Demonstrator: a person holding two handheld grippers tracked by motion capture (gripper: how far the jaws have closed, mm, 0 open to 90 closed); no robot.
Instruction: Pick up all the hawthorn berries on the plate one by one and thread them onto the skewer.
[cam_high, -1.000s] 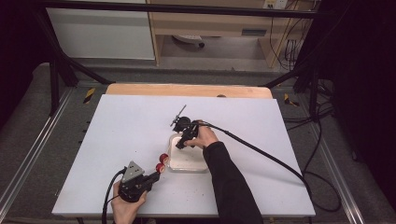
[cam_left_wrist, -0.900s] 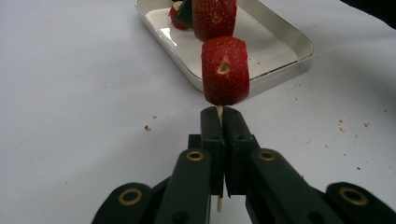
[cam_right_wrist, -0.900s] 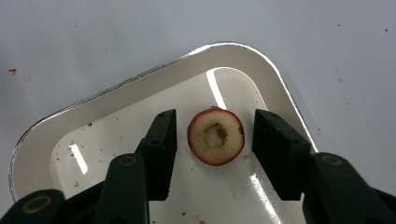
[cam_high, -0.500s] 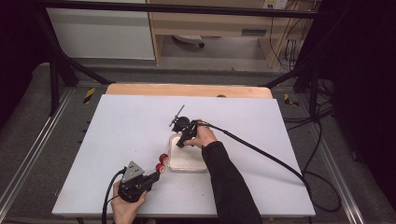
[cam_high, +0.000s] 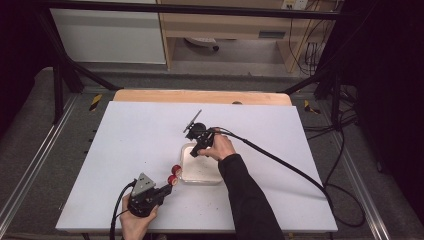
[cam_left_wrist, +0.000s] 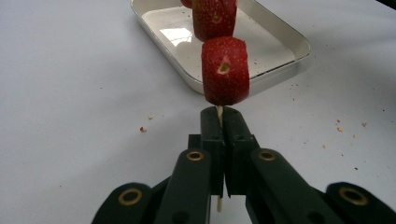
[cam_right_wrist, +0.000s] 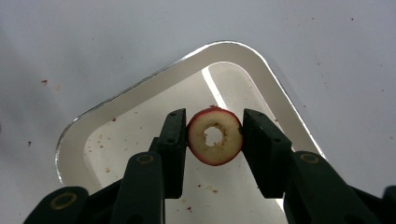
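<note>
the left gripper is clamped tight on a skewer; the right gripper, jaws just narrowing, pinches a cored fruit slice. squeezing harder could crack its ring.

You work at a white rectangular table with a pale wooden far edge; beyond it you face a light wooden cabinet on grey carpet.

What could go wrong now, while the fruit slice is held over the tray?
1. The right gripper, whose jaws have just been closing, holds the fruit slice by its rounded rim; it might slip into the tray.
2. The left gripper pinches the thin skewer low; the strawberry pieces could tip it.
</note>
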